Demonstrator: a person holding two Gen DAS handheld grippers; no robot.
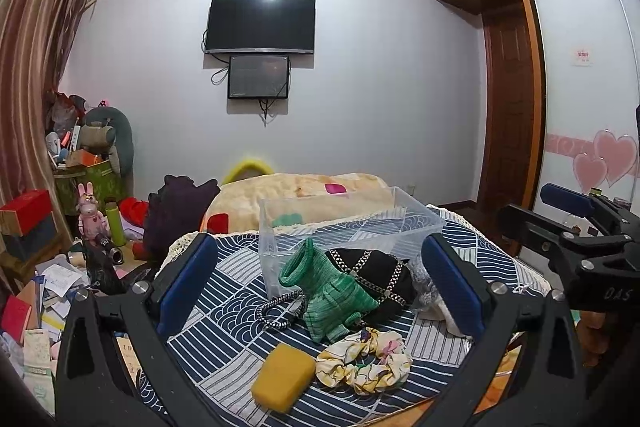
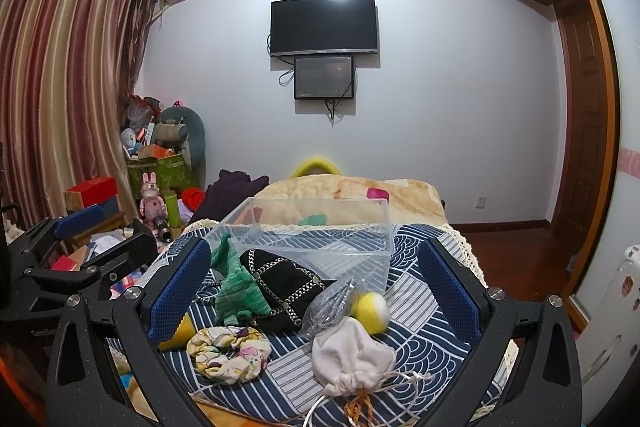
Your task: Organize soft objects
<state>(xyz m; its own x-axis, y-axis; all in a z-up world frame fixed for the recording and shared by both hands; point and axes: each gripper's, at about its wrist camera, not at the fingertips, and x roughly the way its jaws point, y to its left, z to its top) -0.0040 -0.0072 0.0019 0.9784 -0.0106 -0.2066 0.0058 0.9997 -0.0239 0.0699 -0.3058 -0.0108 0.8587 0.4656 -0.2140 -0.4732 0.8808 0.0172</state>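
Left wrist view:
- The left gripper (image 1: 320,289) fills the lower frame, its blue-padded fingers (image 1: 188,283) spread wide apart and holding nothing.
- Between the fingers lies a bed covered by a navy and white patterned cloth (image 1: 224,355), strewn with soft things.
- A clear plastic bin (image 1: 348,223) stands at 12 o'clock from the gripper's gap; nothing can be seen inside it.
- A green knitted glove (image 1: 328,291) lies against the bin's front, touching a black chain-trimmed bag (image 1: 380,277) at its 3 o'clock.
- A yellow sponge (image 1: 284,377) lies at 6 o'clock, just beside a floral scrunchie (image 1: 364,361) at 5 o'clock.
- A black-and-white braided cord (image 1: 276,311) lies at 9 o'clock of the glove.
- The right gripper (image 1: 572,227) shows at the frame's 3 o'clock edge.

Right wrist view:
- The right gripper (image 2: 316,291) is likewise spread open and empty above the bed.
- The bin (image 2: 312,231) stands at 12 o'clock, with the glove (image 2: 236,287) and the bag (image 2: 284,279) in front of it.
- A white drawstring pouch (image 2: 352,355) lies at 6 o'clock, touching a grey glittery pouch (image 2: 328,307) and near a yellow and white ball (image 2: 374,311).
- The scrunchie (image 2: 228,351) lies at 7 o'clock.
- The left gripper (image 2: 84,251) shows at 9 o'clock, its fingers apart.
- A wall-mounted television (image 2: 324,25) hangs at the far wall.
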